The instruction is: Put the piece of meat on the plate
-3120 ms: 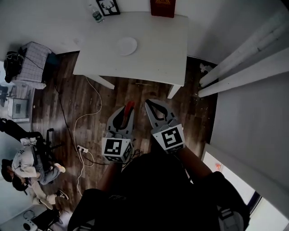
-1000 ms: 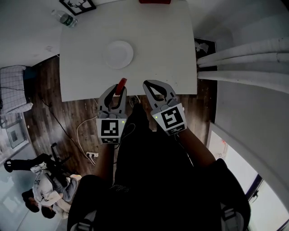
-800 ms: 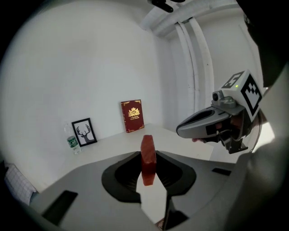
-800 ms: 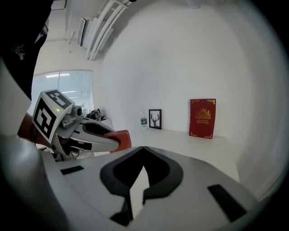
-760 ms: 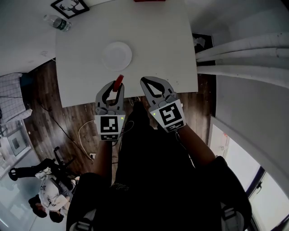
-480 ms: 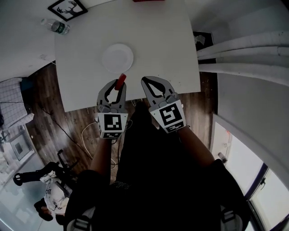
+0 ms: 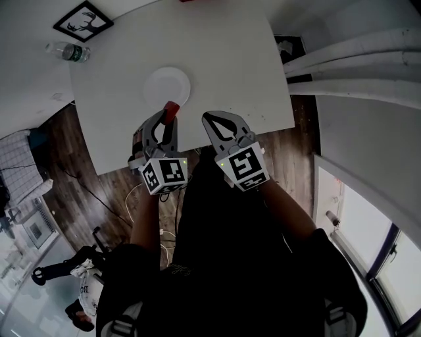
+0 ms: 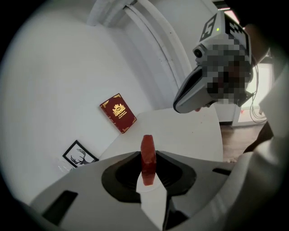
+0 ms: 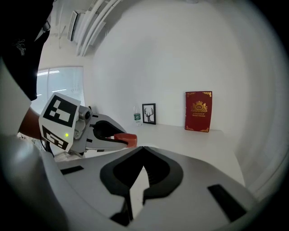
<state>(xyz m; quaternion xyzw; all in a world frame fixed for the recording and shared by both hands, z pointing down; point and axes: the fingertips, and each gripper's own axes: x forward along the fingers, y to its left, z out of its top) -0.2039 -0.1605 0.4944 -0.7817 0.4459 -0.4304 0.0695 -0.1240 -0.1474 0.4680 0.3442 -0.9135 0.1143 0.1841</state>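
Observation:
In the head view a red piece of meat [image 7: 172, 109] is held on edge over the near part of the white table [image 7: 230, 66], just short of the white plate [image 7: 164, 84]. My left gripper [image 7: 170, 114] is shut on it. The left gripper view shows the meat [image 8: 147, 145] standing upright between the jaws of that gripper [image 8: 148, 154]. My right gripper [image 7: 209, 119] is beside it on the right, shut with nothing in it; its tips [image 9: 143, 147] meet. From the right gripper view the left gripper [image 9: 86, 131] and the meat [image 9: 125, 139] are seen side on.
At the table's far edge stand a red book [image 9: 198, 111], a framed deer picture [image 7: 82, 20] and a water bottle [image 7: 66, 51]. White pipes [image 7: 348, 52] run along the right. A cable [image 7: 135, 191] lies on the wooden floor below the table's near edge.
Both grippers have moved forward over the table's near edge. The left gripper has rolled and carried the meat closer to the plate. The right gripper stays shut beside it.

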